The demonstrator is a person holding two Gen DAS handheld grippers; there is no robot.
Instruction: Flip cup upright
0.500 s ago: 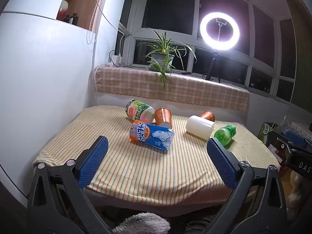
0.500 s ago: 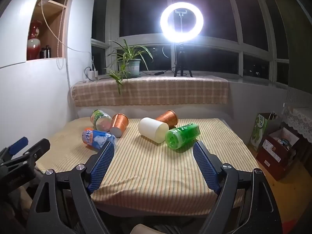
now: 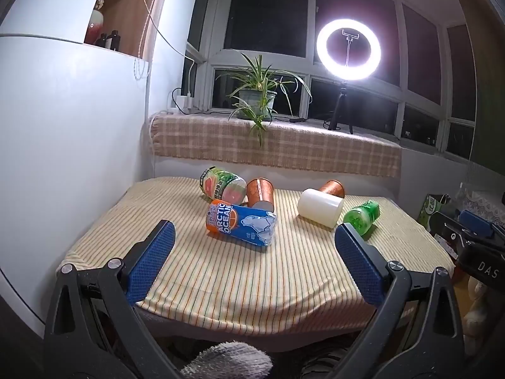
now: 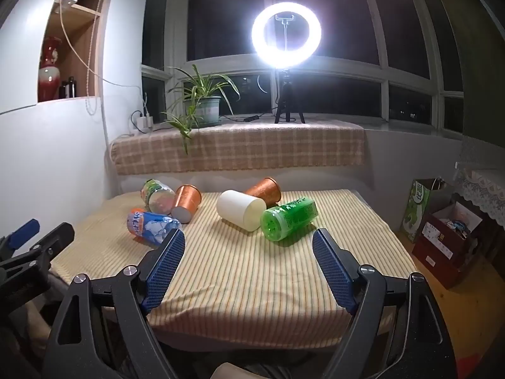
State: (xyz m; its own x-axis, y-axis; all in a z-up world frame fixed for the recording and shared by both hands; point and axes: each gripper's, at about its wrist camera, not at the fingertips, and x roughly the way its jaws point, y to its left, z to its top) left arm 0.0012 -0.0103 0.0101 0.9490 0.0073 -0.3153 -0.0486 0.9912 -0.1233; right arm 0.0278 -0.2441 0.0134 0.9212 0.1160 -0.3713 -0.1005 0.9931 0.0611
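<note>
Several cups lie on their sides on the striped tablecloth (image 3: pixel 240 284): a blue and orange Arctic Ocean cup (image 3: pixel 241 226) (image 4: pixel 151 225), a copper cup (image 3: pixel 259 192) (image 4: pixel 187 202), a pink and green cup (image 3: pixel 223 184) (image 4: pixel 157 195), a white cup (image 3: pixel 320 207) (image 4: pixel 242 210), a second copper cup (image 3: pixel 331 188) (image 4: pixel 264 191) and a green cup (image 3: pixel 361 216) (image 4: pixel 288 218). My left gripper (image 3: pixel 254 235) is open and empty, above the table's near edge, short of the blue cup. My right gripper (image 4: pixel 249 243) is open and empty, short of the green and white cups.
A white wall (image 3: pixel 63 158) bounds the table's left side. A checked-cloth ledge (image 4: pixel 240 148) behind the table carries a potted plant (image 4: pixel 202 107) and a ring light (image 4: pixel 286 34). Boxes and a bag (image 4: pixel 442 230) stand on the floor to the right.
Both views have shifted slightly; the grippers sit a little closer to the table. Both stay open. The cups have not moved.
</note>
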